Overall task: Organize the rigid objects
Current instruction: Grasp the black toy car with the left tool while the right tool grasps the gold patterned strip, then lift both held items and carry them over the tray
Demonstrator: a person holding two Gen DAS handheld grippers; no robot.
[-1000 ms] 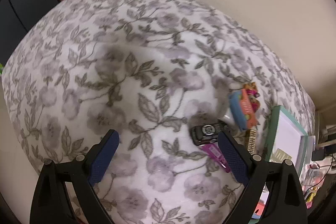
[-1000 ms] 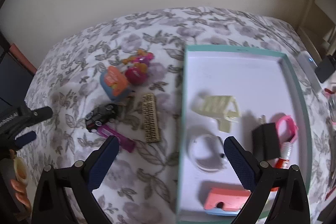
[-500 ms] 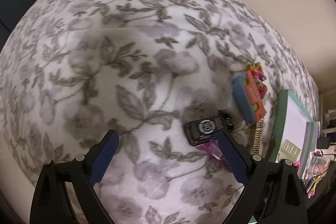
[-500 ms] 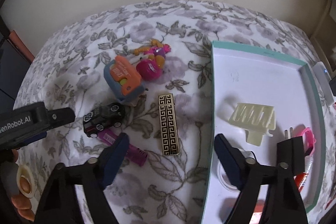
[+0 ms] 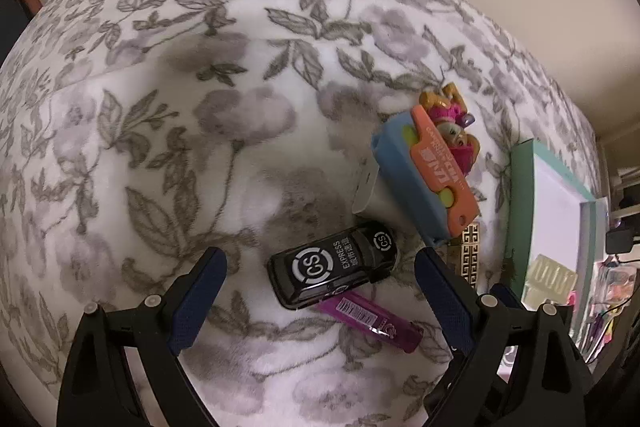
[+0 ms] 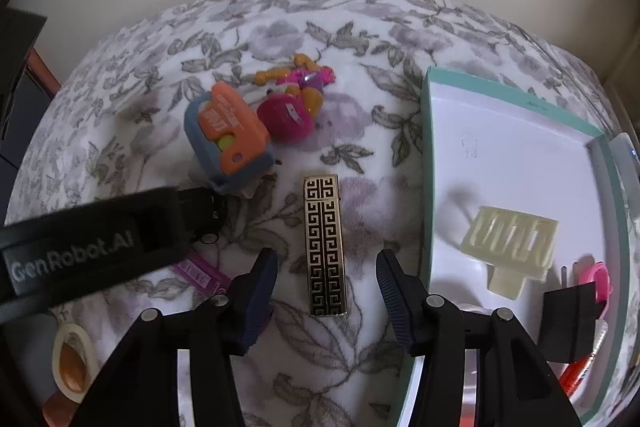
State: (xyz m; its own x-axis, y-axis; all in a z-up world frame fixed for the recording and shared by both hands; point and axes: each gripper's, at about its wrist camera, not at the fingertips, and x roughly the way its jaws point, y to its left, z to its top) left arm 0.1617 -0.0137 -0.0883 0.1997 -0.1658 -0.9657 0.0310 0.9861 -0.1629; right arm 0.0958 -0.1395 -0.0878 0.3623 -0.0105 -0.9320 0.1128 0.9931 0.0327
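Note:
My left gripper [image 5: 320, 259] is open, its fingers on either side of a black toy car [image 5: 334, 265] that lies on the floral cloth. A purple lighter [image 5: 374, 319] lies just under the car. My right gripper [image 6: 326, 267] is open and straddles the near end of a gold-and-black patterned lighter [image 6: 324, 245]. The left gripper's body [image 6: 88, 243] hides most of the car in the right wrist view. A blue-and-orange toy [image 6: 228, 135] and a pink doll [image 6: 296, 95] lie behind. The teal-rimmed white tray [image 6: 428, 155] sits right of the lighter.
The tray holds a pale yellow plastic piece [image 6: 510, 239], a black block [image 6: 572, 311] and a pink item [image 6: 602, 279]. A roll of tape [image 6: 72, 361] lies at the near left. A wall runs behind the cloth. Clutter stands beyond the tray [image 5: 616, 287].
Both grippers have moved forward and down. The left one now brackets the black car; the right one has shifted left from the tray and narrowed around the patterned lighter.

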